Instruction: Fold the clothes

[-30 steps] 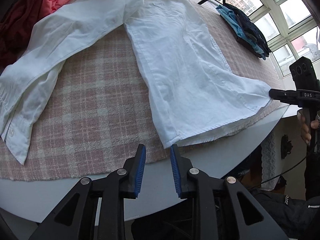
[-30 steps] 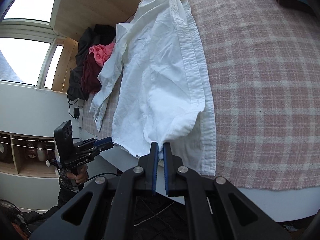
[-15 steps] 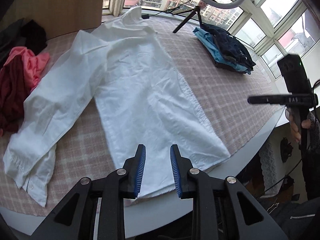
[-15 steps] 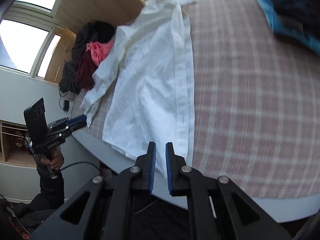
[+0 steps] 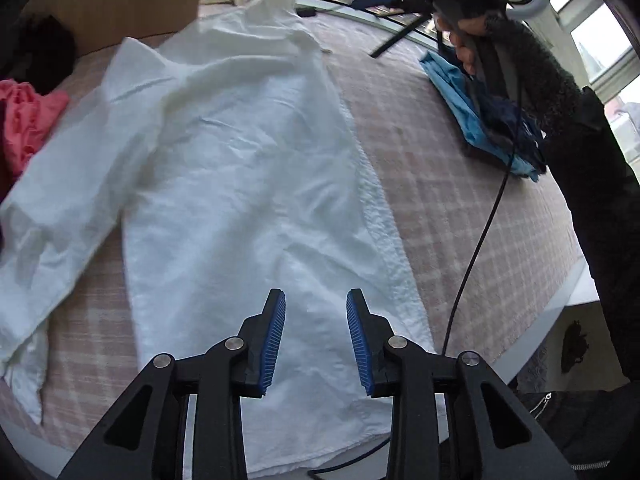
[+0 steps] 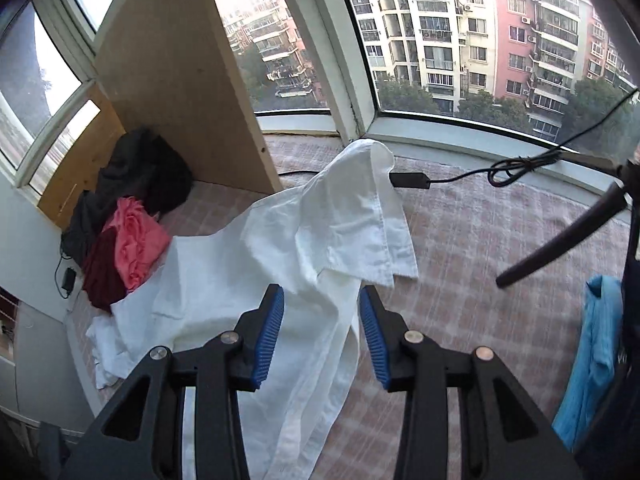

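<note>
A white long-sleeved shirt (image 5: 248, 168) lies spread out on the pink plaid tablecloth (image 5: 448, 184), collar at the far end and hem at the near edge. My left gripper (image 5: 316, 340) hovers over the shirt's lower part; its jaws are opening and its pads touch nothing. In the right wrist view the shirt (image 6: 280, 256) runs from its raised collar toward me. My right gripper (image 6: 322, 336) hangs above the shirt's upper part, jaws opening, with cloth below them and nothing gripped. The person's hand (image 5: 464, 48) holding that gripper shows at the top of the left wrist view.
A pile of pink, dark red and black clothes (image 6: 124, 232) sits at the far left by a wooden panel (image 6: 176, 72). Folded blue and navy garments (image 5: 480, 120) lie at the right. A black tripod leg (image 6: 560, 236) and a cabled adapter (image 6: 408, 180) stand near the window.
The right gripper let go of the shirt's hem corner, opened and swung up the table to the collar end. The left gripper moved in over the shirt's lower part and opened wider.
</note>
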Demonstrator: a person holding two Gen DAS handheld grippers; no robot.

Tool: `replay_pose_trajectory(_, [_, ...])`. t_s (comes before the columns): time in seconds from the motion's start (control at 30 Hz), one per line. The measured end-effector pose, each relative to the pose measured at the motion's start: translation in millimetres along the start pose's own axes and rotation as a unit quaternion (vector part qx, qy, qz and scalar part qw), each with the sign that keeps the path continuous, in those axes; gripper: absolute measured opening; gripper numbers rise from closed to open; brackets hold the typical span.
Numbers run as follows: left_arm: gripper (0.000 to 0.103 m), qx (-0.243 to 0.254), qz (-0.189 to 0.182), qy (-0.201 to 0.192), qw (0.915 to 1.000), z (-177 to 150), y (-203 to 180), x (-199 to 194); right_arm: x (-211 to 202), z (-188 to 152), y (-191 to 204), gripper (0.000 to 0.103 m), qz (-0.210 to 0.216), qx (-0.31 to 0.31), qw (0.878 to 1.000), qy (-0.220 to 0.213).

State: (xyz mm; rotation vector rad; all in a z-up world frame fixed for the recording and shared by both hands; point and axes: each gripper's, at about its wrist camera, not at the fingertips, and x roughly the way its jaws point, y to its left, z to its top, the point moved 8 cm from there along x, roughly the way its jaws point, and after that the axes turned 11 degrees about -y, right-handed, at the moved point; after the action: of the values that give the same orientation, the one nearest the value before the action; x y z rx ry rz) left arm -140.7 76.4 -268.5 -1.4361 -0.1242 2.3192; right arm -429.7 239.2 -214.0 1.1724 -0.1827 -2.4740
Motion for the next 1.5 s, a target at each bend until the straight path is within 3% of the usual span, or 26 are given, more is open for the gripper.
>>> replay_pose_trajectory(0.13, [0.030,-0.027,0.066,-0.011,0.9974,24,63,-12,63,23,-19,0.039,-0.030,-0.022,0.999,0.028])
replay_pose_trajectory(0.27, [0.030,-0.070,0.082,-0.003,0.9942,39,108,7,106,32,-30,0.043,-0.029,-0.040,0.997,0.057])
replay_pose_trajectory(0.43, [0.030,-0.093,0.089,0.006,0.9917,46,126,33,130,33,-35,0.042,0.008,-0.036,0.996,0.083])
replay_pose_trajectory(0.5, [0.030,-0.090,0.084,0.009,0.9923,48,125,39,127,32,-34,0.006,0.021,-0.040,0.995,0.089])
replay_pose_trajectory(0.63, [0.030,-0.075,0.083,0.024,0.9934,48,122,52,108,39,-27,0.005,0.026,-0.066,0.995,0.072])
replay_pose_trajectory(0.7, [0.030,-0.070,0.085,0.033,0.9934,46,123,58,100,46,-23,0.005,-0.006,-0.110,0.992,0.055])
replay_pose_trajectory(0.8, [0.030,-0.076,0.080,0.040,0.9931,43,128,64,97,61,-27,0.005,-0.102,-0.210,0.972,0.029])
replay_pose_trajectory(0.87, [0.030,-0.081,0.081,0.039,0.9926,42,131,66,108,65,-31,0.006,-0.101,-0.215,0.971,0.037])
replay_pose_trajectory(0.93, [0.030,-0.087,0.078,0.038,0.9925,41,134,66,119,65,-35,0.008,-0.138,-0.248,0.958,0.033])
replay_pose_trajectory(1.0, [0.030,-0.086,0.081,0.035,0.9924,42,136,64,126,64,-32,0.014,-0.145,-0.274,0.950,0.036])
replay_pose_trajectory(1.07, [0.030,-0.081,0.085,0.031,0.9927,45,139,59,121,63,-25,0.019,-0.116,-0.258,0.958,0.036])
replay_pose_trajectory(1.13, [0.030,-0.081,0.091,0.017,0.9924,52,145,46,104,68,-20,0.034,-0.088,-0.226,0.970,0.023])
replay_pose_trajectory(1.2, [0.030,-0.090,0.089,-0.001,0.9919,59,151,27,83,73,-13,0.047,-0.079,-0.213,0.974,0.002])
replay_pose_trajectory(1.27, [0.031,-0.092,0.090,-0.014,0.9916,61,154,5,52,74,-11,0.047,-0.071,-0.200,0.977,-0.026])
replay_pose_trajectory(1.4, [0.032,-0.092,0.100,-0.031,0.9902,54,156,-29,-15,54,-8,0.053,-0.003,-0.120,0.989,-0.081])
replay_pose_trajectory(1.5, [0.032,-0.108,0.083,-0.036,0.9901,50,149,-39,-56,27,-4,0.061,0.061,-0.033,0.992,-0.105])
